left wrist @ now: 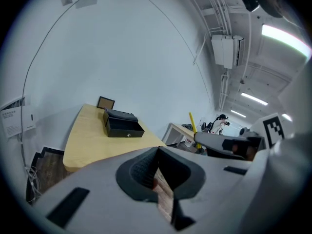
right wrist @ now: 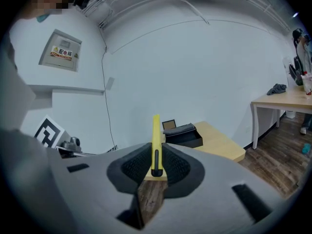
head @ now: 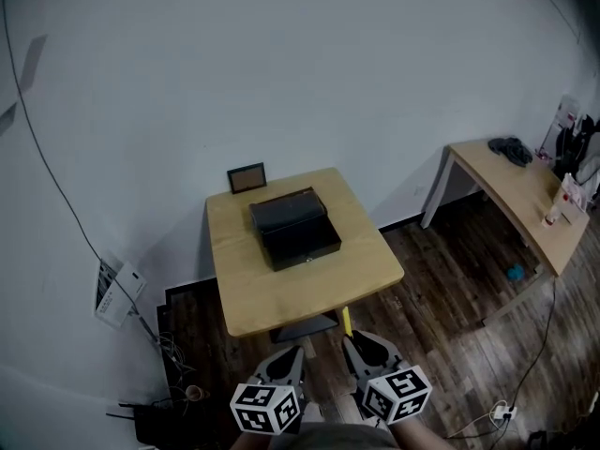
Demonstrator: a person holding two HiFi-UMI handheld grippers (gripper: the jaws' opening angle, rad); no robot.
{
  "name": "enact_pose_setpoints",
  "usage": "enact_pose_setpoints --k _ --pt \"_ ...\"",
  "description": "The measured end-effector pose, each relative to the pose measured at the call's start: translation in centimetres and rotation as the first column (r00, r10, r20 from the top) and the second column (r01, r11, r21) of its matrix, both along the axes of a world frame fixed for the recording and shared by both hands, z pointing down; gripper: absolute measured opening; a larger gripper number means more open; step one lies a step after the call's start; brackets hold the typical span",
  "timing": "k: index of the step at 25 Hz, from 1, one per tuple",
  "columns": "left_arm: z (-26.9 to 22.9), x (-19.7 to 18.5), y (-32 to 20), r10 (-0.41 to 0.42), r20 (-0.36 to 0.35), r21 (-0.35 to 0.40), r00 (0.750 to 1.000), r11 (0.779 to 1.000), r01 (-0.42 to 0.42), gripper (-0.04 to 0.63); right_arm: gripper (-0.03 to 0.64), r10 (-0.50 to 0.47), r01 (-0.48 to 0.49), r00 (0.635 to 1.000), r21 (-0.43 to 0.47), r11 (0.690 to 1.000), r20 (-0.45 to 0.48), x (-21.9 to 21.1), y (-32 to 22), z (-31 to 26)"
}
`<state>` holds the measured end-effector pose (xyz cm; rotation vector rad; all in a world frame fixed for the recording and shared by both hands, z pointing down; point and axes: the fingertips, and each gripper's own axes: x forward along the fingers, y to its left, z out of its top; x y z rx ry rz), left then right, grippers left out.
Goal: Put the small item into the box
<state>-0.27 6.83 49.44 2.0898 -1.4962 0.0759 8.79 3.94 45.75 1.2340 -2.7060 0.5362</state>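
A black box (head: 295,225) stands open, lid tipped back, on the small wooden table (head: 281,293). It also shows in the left gripper view (left wrist: 122,124) and the right gripper view (right wrist: 183,135). My right gripper (head: 356,343) hovers over the floor short of the table's near edge. It is shut on a slim yellow utility knife (right wrist: 155,140) that sticks out past its fingertips (head: 346,322). Beside it, my left gripper (head: 289,354) is shut with nothing between its pads (left wrist: 159,147). The yellow knife (left wrist: 192,122) shows at the right of the left gripper view.
A small dark picture frame (head: 247,177) leans on the wall behind the box. A second, longer table (head: 525,200) with clutter stands at the right. Cables and a white sheet (head: 117,293) hang by the wall at the left. Dark wood floor (head: 450,279) lies between the tables.
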Motion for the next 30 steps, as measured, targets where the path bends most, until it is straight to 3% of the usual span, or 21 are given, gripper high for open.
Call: enact_pose_setpoints --k 20,30 --pt "-0.6 -8.4 -12.9 0.043 -0.024 0.011 0.999 0.999 -0.043 0.003 0.054 0.044 -0.044 0.999 0.035 0.998 -0.006 -8.3 -13.9 -2.1" --pt "1.2 -10.7 -16.4 -0.017 -0.021 -0.042 1.0 0.999 0.017 0.003 0.054 0.015 -0.015 1.0 -0.005 1.0 -0.014 -9.5 -19.2 -0.5"
